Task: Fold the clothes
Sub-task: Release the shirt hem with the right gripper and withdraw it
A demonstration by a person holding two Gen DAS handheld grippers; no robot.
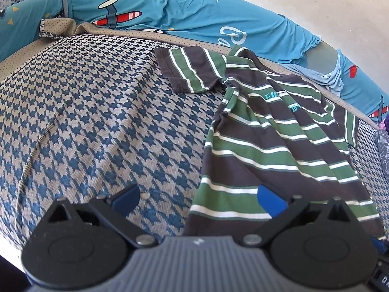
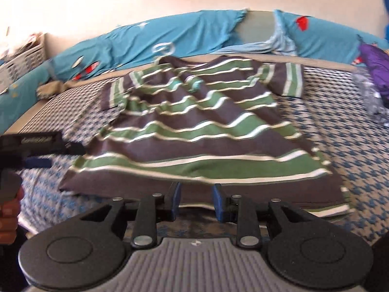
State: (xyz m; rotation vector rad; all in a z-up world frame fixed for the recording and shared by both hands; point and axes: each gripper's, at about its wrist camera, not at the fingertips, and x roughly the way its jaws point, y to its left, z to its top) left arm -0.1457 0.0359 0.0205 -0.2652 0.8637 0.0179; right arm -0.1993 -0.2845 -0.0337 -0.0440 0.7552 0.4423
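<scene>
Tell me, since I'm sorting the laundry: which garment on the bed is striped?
The short-sleeved shirt spread flat on the houndstooth cover, banded green, brown and white. The blue cloth behind it carries airplane and star prints, no stripes.

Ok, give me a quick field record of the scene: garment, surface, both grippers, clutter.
garment: striped T-shirt, spread but wrinkled, both sleeves out
surface: houndstooth bed cover
left gripper: open, at the shirt's hem corner, nothing gripped
right gripper: slightly open, at the hem, no cloth between the pads
clutter: blue pillows along the wall; purple cloth at the right edge
</scene>
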